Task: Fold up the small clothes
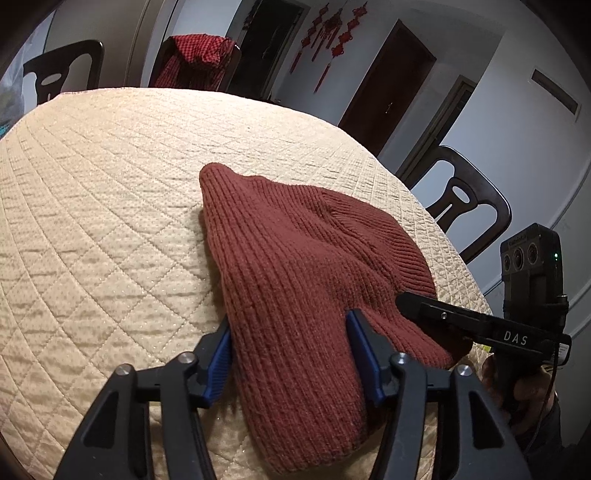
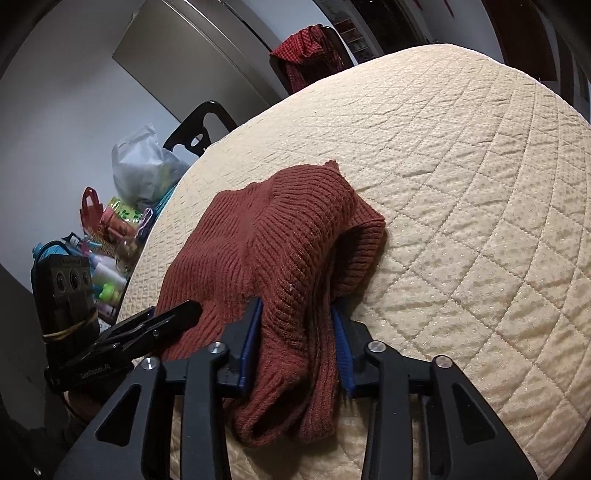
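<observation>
Left gripper (image 1: 290, 334): blue-padded fingers (image 1: 360, 332) sit either side of a strip of the rust-red knit garment (image 1: 295, 258), pads pressing on the fabric, so clamped on it w/ the near hem running between them toward the camera. Right gripper (image 2: 297, 319): its blue fingers (image 2: 341, 343) are likewise clamped on the same garment, a bunched, doubled-over wad of knit squeezed between the pads and hanging down in front of the lens. In the left wrist view the right gripper comes in from the right edge, black finger laid on the garment's near right edge, a hand (image 1: 517, 384) wrapped round its handle below. In the right wrist view the left gripper shows at lower left, black finger touching the garment's left edge. The garment (ribbed knit, looks like a small sweater or hat, can't tell which) lies on the counter (image 1: 110, 221), near its front edge, partly lifted and folded over on the right side so an open tunnel of fabric shows. The counter is covered by a cream quilted cloth w/ diamond stitching. Beyond: dark wooden chairs (image 1: 465, 199), one draped w/ a red checked cloth (image 1: 195, 59), red knot ornaments (image 1: 332, 33) on the wall, and a clutter of bags and bottles (image 2: 110, 236) off the counter's left side.
</observation>
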Action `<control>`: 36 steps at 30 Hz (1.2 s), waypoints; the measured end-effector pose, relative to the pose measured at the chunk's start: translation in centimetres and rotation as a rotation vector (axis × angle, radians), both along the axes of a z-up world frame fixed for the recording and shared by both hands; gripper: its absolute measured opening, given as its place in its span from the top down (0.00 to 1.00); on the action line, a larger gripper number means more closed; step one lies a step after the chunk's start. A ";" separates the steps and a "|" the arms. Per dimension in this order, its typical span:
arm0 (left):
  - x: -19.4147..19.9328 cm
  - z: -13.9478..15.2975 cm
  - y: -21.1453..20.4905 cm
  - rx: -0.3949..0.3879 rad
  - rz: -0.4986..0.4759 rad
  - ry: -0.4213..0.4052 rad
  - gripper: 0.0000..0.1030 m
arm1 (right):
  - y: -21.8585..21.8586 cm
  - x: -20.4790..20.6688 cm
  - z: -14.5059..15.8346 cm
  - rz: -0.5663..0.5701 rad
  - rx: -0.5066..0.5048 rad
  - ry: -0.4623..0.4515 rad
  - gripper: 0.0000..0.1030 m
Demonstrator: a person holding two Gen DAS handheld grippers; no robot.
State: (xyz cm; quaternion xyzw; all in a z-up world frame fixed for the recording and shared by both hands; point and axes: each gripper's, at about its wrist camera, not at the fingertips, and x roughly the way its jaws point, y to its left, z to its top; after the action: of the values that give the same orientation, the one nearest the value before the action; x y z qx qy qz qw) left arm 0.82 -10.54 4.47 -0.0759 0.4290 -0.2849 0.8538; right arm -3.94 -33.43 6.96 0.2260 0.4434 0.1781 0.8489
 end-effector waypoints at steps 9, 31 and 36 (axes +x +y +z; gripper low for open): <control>-0.2 2.1 0.4 0.003 -0.013 -0.065 0.57 | 1.3 0.0 2.0 0.036 0.000 -0.040 0.71; 6.0 4.1 12.8 -0.024 0.129 -0.117 0.58 | 14.6 9.6 4.1 0.267 0.064 -0.112 0.71; 9.2 4.3 16.4 -0.020 0.154 -0.127 0.58 | 18.8 13.1 3.5 0.318 0.048 -0.112 0.71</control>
State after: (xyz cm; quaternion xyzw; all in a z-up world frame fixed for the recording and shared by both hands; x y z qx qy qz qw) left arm 10.01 5.87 8.79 -0.0987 0.3640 -0.2269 0.8979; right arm 9.19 -14.59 10.50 0.1631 0.4212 0.3330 0.8277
